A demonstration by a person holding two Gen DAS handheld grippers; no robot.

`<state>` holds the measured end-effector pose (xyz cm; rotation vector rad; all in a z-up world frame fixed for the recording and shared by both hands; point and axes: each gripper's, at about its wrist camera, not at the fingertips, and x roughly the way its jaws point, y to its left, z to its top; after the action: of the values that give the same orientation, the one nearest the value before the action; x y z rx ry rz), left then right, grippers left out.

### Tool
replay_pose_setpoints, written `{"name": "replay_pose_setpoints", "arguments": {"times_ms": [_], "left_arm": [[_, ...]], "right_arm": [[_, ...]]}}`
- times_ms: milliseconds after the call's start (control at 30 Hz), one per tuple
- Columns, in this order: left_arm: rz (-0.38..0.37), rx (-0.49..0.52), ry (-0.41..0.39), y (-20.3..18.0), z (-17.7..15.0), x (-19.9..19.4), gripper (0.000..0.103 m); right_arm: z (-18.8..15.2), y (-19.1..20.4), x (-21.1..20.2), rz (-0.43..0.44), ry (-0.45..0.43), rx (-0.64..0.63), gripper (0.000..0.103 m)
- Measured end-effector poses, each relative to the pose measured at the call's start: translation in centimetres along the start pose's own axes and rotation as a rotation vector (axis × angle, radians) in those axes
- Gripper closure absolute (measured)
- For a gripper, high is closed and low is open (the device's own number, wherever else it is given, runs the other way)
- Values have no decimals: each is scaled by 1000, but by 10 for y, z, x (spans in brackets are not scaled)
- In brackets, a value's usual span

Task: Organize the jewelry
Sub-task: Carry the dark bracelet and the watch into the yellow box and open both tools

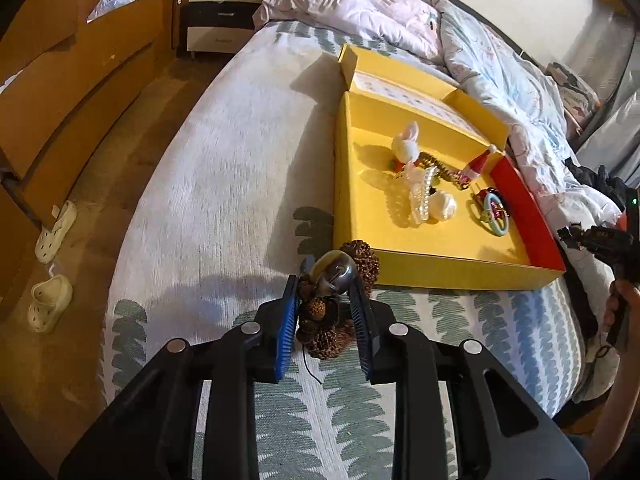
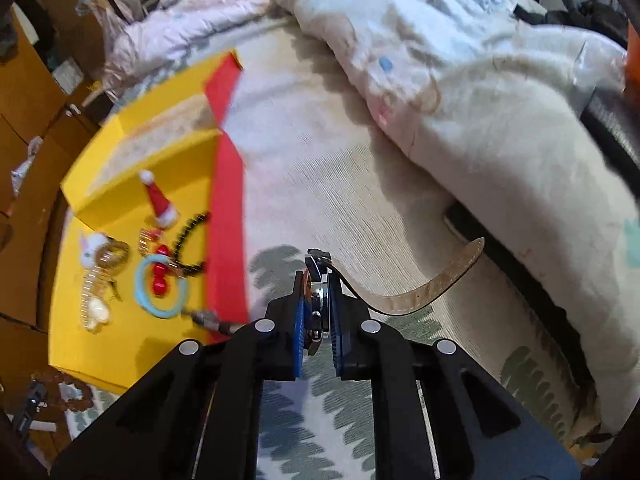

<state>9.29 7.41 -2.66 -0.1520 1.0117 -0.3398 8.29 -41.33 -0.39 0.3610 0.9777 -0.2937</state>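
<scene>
Left gripper (image 1: 329,300): blue-padded fingers (image 1: 289,322) are clamped on a string of knobbly brown seed beads with a round silver bell (image 1: 334,276), held just off the near wall of the box, above the bedspread.
Right gripper (image 2: 318,312): blue fingers (image 2: 298,320) pressed tight on a metal-cased wristwatch (image 2: 318,300), gripped edge-on by its case; its tan leather strap (image 2: 432,284) curls out to the right in the air.
Box: a shallow yellow cardboard box with one red side wall (image 1: 524,216) lies open on the bed, its lid flap folded back at the far end.
Inside the box: a white plush bunny charm (image 1: 406,146), a small red and white Santa hat (image 1: 478,162), a pearl-studded hair claw (image 1: 422,196), a pale blue ring hair tie (image 1: 496,214) with a red piece lying across it, and a dark beaded chain (image 2: 188,240) near the red wall.
Bed: a white bedspread printed with green leaf rows (image 1: 224,184), with rumpled pale quilts (image 1: 360,4) heaped beyond the box.
Floor, left of the bed: two cream perforated clogs (image 1: 50,304) on wood boards.
</scene>
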Motion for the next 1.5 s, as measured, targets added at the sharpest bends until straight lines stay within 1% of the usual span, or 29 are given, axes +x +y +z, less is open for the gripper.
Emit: {"name": "replay_pose_setpoints", "arguments": {"times_ms": [267,467,667,867,1000,1067,1200,1300,1400,1500], "left_arm": [[-27,3,-31,-10,5,-13,77],[-58,11,-66,-22,11,-28,77],[-86,38,-89,-47,24,-38,77],[-92,79,-110,-78,50,-37,77],[-106,104,-82,-102,70,-17,77],[-115,114,-60,-112,79,-3,77],[-125,105,-17,-127,97,28,77],[-150,87,4,-134,107,47,77],[-160,103,22,-145,112,65,77],[-180,115,53,-149,115,82,77]], "right_arm": [[7,38,-32,82,-74,-54,91],[8,66,-49,140,-103,-97,91],[9,96,-40,181,-86,-142,91],[12,119,-23,211,-61,-180,91],[12,135,-3,217,-32,-217,91],[12,141,11,204,-13,-225,91],[15,153,35,202,14,-220,91],[15,162,49,201,27,-232,91],[13,168,64,175,38,-252,91],[12,166,79,170,53,-258,91]]}}
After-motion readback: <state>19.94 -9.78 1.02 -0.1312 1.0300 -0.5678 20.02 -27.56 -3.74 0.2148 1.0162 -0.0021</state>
